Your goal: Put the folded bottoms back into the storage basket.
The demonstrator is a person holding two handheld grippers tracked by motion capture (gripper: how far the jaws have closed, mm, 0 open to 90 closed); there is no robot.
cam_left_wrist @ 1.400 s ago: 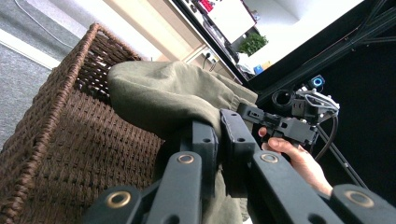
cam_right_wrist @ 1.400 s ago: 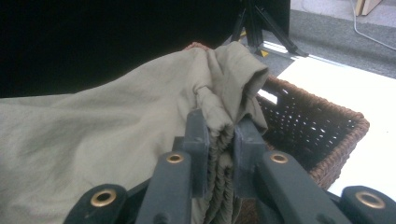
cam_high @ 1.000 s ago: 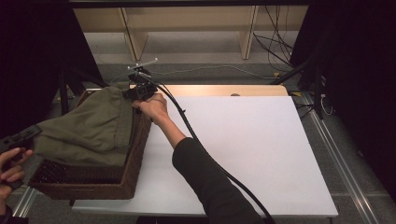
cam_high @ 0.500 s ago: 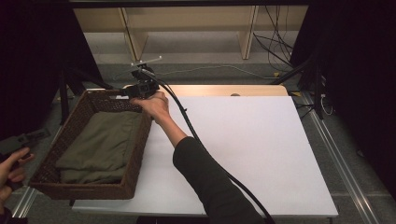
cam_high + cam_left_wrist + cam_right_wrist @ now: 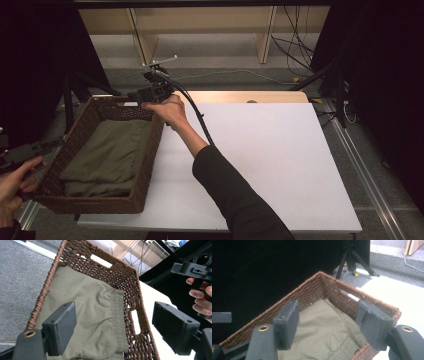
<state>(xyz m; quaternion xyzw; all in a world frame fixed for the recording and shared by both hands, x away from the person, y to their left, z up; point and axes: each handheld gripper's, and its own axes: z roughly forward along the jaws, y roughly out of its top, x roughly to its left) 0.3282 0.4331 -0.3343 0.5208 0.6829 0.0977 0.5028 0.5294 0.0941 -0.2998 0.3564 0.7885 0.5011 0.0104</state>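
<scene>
A brown woven basket (image 5: 150, 150) stands on the left end of the white table (image 5: 265, 150). A folded olive-green garment (image 5: 107, 155) lies flat inside it, elastic waistband (image 5: 117, 312) toward one wall. My left gripper (image 5: 55, 144) hovers outside the basket's near left side. Its jaws (image 5: 112, 315) have just swung open and eased in slightly, with nothing between them. My right gripper (image 5: 137, 95) hangs over the basket's far right corner. Its jaws (image 5: 328, 310) have just been opening further and stand open above the garment (image 5: 324, 332), clear of the cloth.
The white tabletop right of the basket is bare. A wooden shelf unit (image 5: 200, 30) and loose cables (image 5: 295, 60) lie beyond the far edge. Black tripod legs (image 5: 352, 257) stand by the basket's far corner. Dark curtains flank both sides.
A second ago both grippers held the garment stretched above the basket. They let go, and it dropped and settled inside. The left hand drew back toward the left.
</scene>
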